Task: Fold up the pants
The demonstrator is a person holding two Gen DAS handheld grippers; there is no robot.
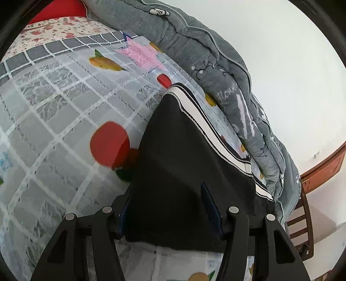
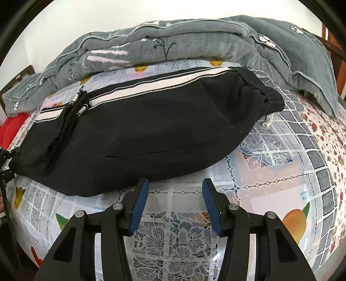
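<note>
Black pants [image 2: 151, 134] with a white side stripe lie folded lengthwise on the patterned cloth, waistband at the right in the right wrist view. My right gripper [image 2: 175, 188] is open and empty, its blue pads just short of the pants' near edge. In the left wrist view the pants [image 1: 183, 164] reach in between my left gripper's [image 1: 168, 194] spread fingers. The black cloth lies over the left pad; the right pad [image 1: 210, 205] rests on top of the cloth. The jaws stand wide apart, not closed on the cloth.
A grey quilt [image 2: 173, 41] is bunched along the far side of the bed, close behind the pants, also in the left wrist view [image 1: 216, 64]. A lace and fruit-print cover [image 2: 270, 173] spreads over the bed. A red pillow [image 1: 58, 10] and a wooden chair [image 1: 300, 227] stand at the edges.
</note>
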